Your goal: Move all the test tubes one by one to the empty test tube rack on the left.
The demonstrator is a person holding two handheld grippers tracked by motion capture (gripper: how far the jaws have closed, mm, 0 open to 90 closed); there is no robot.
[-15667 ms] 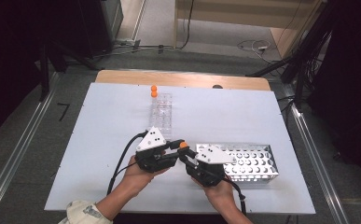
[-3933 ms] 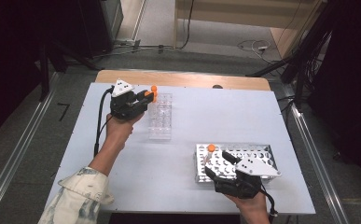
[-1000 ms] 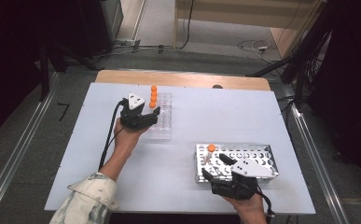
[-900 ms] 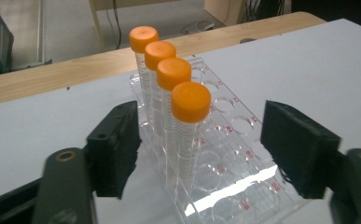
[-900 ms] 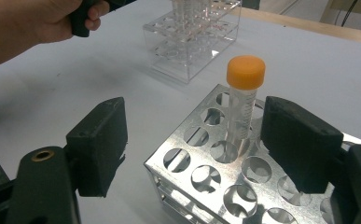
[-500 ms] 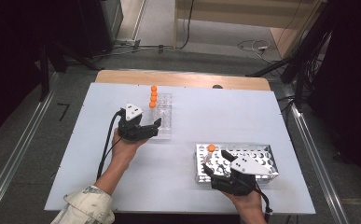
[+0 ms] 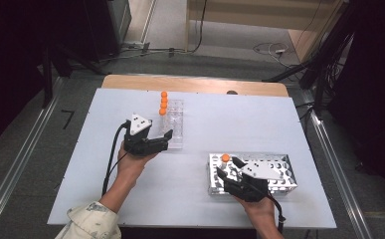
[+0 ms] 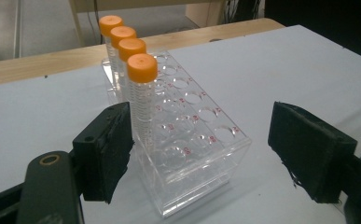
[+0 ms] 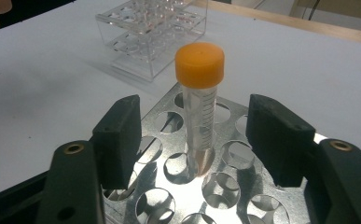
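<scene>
Progress is judged as most of the way: on the bench point(image 7: 279, 114), four orange-capped tubes point(image 8: 142, 93) are stood in the clear rack point(image 7: 174, 124), and one last tube point(image 9: 199, 100) is left in the metal rack point(image 7: 279, 172). Left claw point(image 8: 215, 154) is spread and empty beside the clear rack; its jaws have just been opening. Right claw point(image 9: 197, 140) has just been closing around the last tube, pads not yet touching. The tube's foot is hidden within its hole.

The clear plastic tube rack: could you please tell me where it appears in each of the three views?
High view: the clear rack stands left of centre, beside the left gripper.
Left gripper view: centre, between the jaws.
Right gripper view: top, left of centre, far off.
Shared landmark: the white table.
</scene>
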